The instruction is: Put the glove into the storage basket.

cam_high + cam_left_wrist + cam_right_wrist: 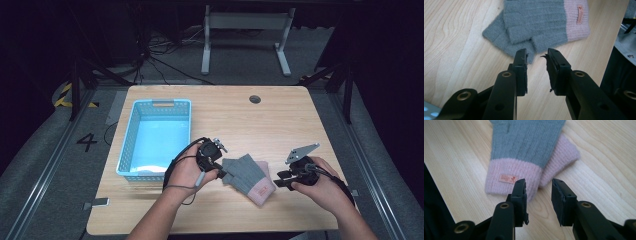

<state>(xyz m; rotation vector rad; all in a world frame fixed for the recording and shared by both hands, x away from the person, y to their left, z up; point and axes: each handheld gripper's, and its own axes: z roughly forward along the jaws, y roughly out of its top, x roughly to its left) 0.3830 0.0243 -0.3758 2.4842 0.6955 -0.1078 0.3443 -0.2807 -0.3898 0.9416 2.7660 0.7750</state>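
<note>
A pair of grey knitted gloves with pink cuffs point(250, 177) lies stacked flat on the wooden table point(280, 120), between the two grippers. The left gripper point(537, 55) points at the finger ends: its jaws stand apart with bare wood in the gap, and the left jaw's tip is at the edge of the nearest grey finger; whether it touches the knit I cannot tell. Nothing is gripped. The right gripper point(538, 185) faces the cuff end, jaws parted and empty; its left jaw tip lies over the rim of the upper cuff just below the small pink label point(508, 178), while the lower glove's cuff pokes out just beyond the gap. In the high view the left gripper point(220, 170) sits just left of the gloves and the right gripper point(280, 181) just right of them. The lower glove is mostly covered by the upper one. The label's print is too small to read. A blue basket point(131, 137) stands beyond the left gripper, off to its left.
</note>
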